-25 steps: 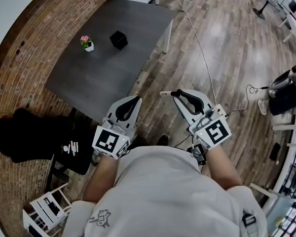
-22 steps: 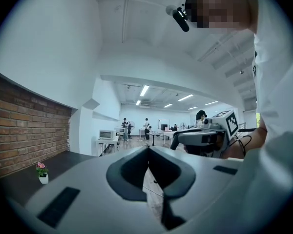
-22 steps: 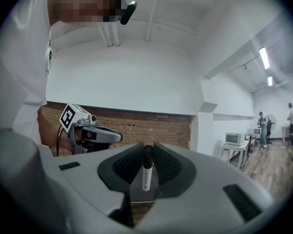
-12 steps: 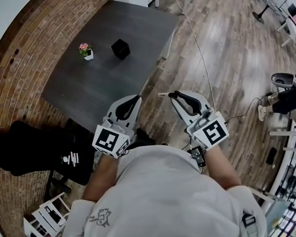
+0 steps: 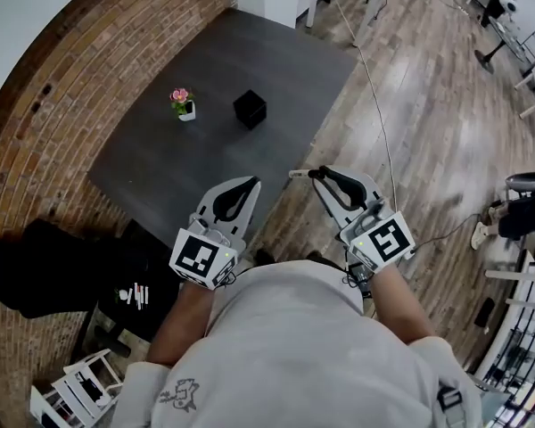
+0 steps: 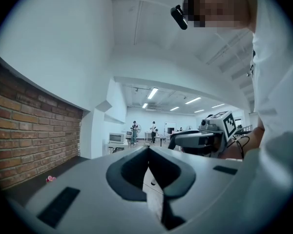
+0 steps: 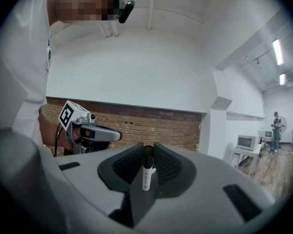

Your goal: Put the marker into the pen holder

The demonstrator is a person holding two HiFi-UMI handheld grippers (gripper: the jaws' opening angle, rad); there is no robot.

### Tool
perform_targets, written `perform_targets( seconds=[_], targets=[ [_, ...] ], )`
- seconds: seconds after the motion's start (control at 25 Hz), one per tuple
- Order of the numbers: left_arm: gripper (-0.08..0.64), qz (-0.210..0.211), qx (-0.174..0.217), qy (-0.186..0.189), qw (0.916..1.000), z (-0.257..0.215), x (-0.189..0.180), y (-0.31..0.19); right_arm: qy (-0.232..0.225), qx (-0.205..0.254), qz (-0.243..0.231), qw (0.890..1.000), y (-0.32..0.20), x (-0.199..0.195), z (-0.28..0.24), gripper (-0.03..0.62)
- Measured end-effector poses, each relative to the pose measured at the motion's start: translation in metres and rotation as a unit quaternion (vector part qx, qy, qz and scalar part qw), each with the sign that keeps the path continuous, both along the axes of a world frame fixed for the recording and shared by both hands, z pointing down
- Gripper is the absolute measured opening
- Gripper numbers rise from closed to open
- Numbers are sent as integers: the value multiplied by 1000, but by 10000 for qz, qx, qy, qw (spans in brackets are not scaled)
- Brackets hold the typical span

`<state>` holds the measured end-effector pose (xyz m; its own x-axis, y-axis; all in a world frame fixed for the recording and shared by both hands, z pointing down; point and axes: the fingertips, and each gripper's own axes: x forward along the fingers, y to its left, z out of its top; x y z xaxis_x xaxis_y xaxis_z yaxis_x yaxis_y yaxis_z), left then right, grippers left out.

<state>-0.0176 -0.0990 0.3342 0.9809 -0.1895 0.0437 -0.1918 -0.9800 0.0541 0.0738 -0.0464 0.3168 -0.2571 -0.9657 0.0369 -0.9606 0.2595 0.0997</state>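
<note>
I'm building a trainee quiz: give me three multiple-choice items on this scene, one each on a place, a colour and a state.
1. Where is the pen holder? A on the floor; B on the table, right of the flower; C on a shelf.
2. Its colour? A black; B white; C red.
3. The marker is: A in the holder; B on the table; C gripped in the right tongs.
B: head view shows it beside the flower. A: it is a black cube. C: the right gripper view shows the tongs shut on it.
</note>
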Motion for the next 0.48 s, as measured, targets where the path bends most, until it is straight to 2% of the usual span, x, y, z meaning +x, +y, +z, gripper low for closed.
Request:
perform_targets(
  seconds=[0.28,0.48],
  targets=[
    [11,-516,-156,19,9985,3,-18,-44,36,-32,-552,9985,-60,-9,1,72],
    [11,-893,-155,-80,9959,11,-16,-75,24,-94,-966,9953,-103,-4,6,72]
  ],
)
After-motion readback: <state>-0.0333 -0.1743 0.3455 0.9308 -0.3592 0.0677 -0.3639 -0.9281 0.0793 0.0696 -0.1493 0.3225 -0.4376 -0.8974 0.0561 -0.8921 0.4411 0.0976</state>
